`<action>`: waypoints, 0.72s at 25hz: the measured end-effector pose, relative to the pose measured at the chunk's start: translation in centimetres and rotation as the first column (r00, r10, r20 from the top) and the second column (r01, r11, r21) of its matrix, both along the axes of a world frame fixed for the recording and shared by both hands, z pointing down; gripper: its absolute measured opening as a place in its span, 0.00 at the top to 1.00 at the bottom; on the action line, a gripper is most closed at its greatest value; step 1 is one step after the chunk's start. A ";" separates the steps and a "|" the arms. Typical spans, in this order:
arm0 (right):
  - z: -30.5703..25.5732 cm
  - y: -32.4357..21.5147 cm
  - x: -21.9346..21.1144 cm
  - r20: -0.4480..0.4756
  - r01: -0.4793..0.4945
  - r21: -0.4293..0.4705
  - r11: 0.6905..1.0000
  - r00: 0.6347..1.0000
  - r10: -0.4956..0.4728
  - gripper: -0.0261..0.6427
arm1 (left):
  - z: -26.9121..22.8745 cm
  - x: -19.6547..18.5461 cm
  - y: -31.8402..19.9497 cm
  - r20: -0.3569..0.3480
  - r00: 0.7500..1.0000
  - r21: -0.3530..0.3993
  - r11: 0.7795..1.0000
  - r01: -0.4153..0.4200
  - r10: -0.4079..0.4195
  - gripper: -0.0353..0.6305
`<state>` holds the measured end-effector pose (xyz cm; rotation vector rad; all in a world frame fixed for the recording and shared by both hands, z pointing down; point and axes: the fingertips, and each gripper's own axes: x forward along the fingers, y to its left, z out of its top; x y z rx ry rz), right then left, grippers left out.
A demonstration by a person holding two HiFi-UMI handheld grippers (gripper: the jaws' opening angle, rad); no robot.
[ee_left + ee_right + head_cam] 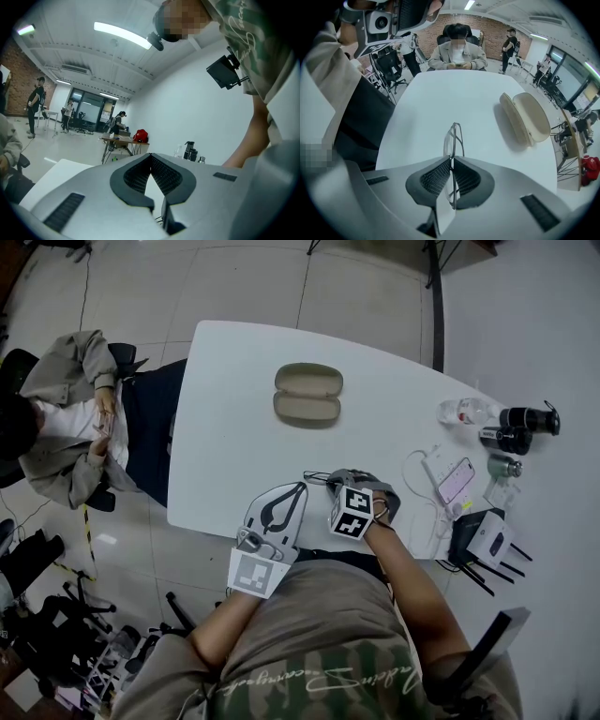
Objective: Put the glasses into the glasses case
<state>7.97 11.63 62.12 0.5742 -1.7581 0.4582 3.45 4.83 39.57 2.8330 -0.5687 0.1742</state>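
A beige glasses case [307,395] lies open in the middle of the white table [234,427]; in the right gripper view the case [525,117] lies ahead and to the right. My right gripper [330,482] is near the table's front edge, shut on the thin wire-framed glasses [317,477]. In the right gripper view the glasses [453,137] stand edge-on and stick out past the jaws of the gripper [452,158]. My left gripper [302,487] rests just left of it. It is shut with nothing between its jaws, as the left gripper view [150,155] also shows.
A person [66,418] sits at the table's left end, looking down at a phone. On the right side lie a water bottle [466,412], black cylinders [525,423], a phone [456,481], white cables [422,512] and a router [480,542].
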 end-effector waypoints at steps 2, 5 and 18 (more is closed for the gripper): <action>0.0 -0.1 -0.1 -0.005 0.014 -0.001 1.000 1.000 -0.014 0.91 | 0.2 0.0 0.2 0.003 1.000 -0.004 1.000 -0.001 0.001 0.94; -0.1 0.1 -0.3 -0.009 0.037 -0.006 0.999 0.999 -0.037 0.91 | 0.1 -0.1 0.3 0.004 1.000 0.016 1.000 -0.009 0.009 0.94; -1.4 -1.6 -0.2 -0.014 0.037 0.036 0.999 0.999 -0.037 0.91 | 1.0 -2.8 -0.1 -0.005 0.999 0.006 0.999 0.052 -0.052 0.94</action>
